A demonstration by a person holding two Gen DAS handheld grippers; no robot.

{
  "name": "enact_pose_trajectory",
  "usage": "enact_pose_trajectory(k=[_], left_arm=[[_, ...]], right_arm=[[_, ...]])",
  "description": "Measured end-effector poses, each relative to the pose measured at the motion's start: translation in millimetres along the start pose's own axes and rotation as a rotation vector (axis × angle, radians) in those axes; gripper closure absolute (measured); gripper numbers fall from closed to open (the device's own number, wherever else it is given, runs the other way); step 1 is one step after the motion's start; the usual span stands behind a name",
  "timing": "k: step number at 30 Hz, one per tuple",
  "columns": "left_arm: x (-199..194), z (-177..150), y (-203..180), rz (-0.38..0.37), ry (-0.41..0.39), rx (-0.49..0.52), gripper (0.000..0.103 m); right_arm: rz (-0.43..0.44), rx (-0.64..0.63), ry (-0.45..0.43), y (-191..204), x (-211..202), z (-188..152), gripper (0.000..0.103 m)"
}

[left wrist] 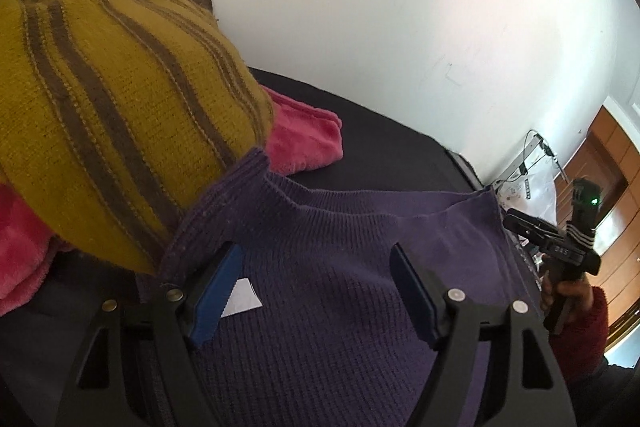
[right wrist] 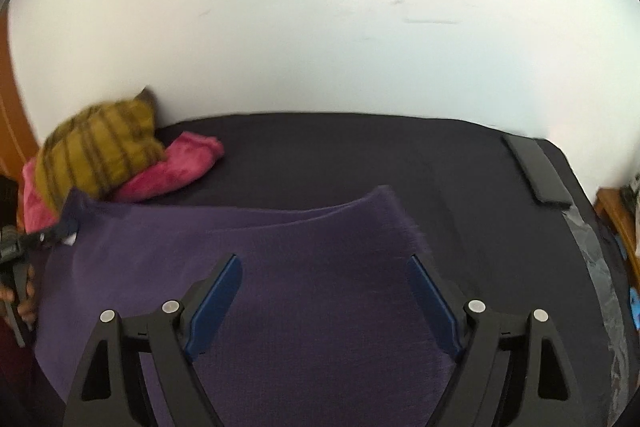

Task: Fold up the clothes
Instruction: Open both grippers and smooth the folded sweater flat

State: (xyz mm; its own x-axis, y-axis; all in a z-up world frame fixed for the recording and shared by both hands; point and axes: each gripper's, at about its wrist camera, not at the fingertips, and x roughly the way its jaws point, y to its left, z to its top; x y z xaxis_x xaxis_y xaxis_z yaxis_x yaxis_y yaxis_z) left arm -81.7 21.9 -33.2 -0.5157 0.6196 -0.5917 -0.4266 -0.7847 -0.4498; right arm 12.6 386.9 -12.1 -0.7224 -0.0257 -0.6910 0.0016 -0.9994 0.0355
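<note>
A purple knit sweater lies spread on a dark bed cover. A white label shows on it by the ribbed edge. My left gripper hangs open just over that end, its blue pads apart with nothing between them. My right gripper stands open above the other end of the sweater, and its pads press on nothing. In the left wrist view, a hand in a dark red sleeve holds a gripper handle at the sweater's right edge.
A mustard garment with brown stripes sits on a pink fleece piece to the left, also seen as the mustard garment. A dark flat strip lies at the cover's far right. A white wall stands behind and wooden furniture to the right.
</note>
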Motion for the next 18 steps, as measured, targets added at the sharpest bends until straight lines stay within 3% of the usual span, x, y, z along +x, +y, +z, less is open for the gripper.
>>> enact_pose_trajectory(k=[4,7,8,9,12,18], left_arm=[[12.1,-3.4,-2.1,0.045,0.056,0.019,0.021],[18.3,-5.7,-3.8,0.065,0.084,0.037,0.019],[19.1,-6.0,-4.8,0.066,0.088,0.044,0.016],[19.9,-6.6,-5.8,0.068,0.091,0.051,0.016],[21.9,-7.5,-8.2,0.074,0.101,0.069,0.014],[22.5,-8.5,-9.0,0.06,0.102,0.069,0.011]], right_arm=[[0.017,-0.084,0.046,31.3,17.2,3.0,0.017],[-0.005,-0.137,0.14,43.8,50.8,0.6,0.017],[0.015,-0.121,0.174,39.0,62.6,-3.8,0.015],[0.038,-0.102,0.206,33.3,74.2,-8.5,0.003],[0.119,-0.022,0.177,13.5,83.0,-10.5,0.001],[0.076,-0.042,0.156,23.3,78.6,-15.5,0.001]])
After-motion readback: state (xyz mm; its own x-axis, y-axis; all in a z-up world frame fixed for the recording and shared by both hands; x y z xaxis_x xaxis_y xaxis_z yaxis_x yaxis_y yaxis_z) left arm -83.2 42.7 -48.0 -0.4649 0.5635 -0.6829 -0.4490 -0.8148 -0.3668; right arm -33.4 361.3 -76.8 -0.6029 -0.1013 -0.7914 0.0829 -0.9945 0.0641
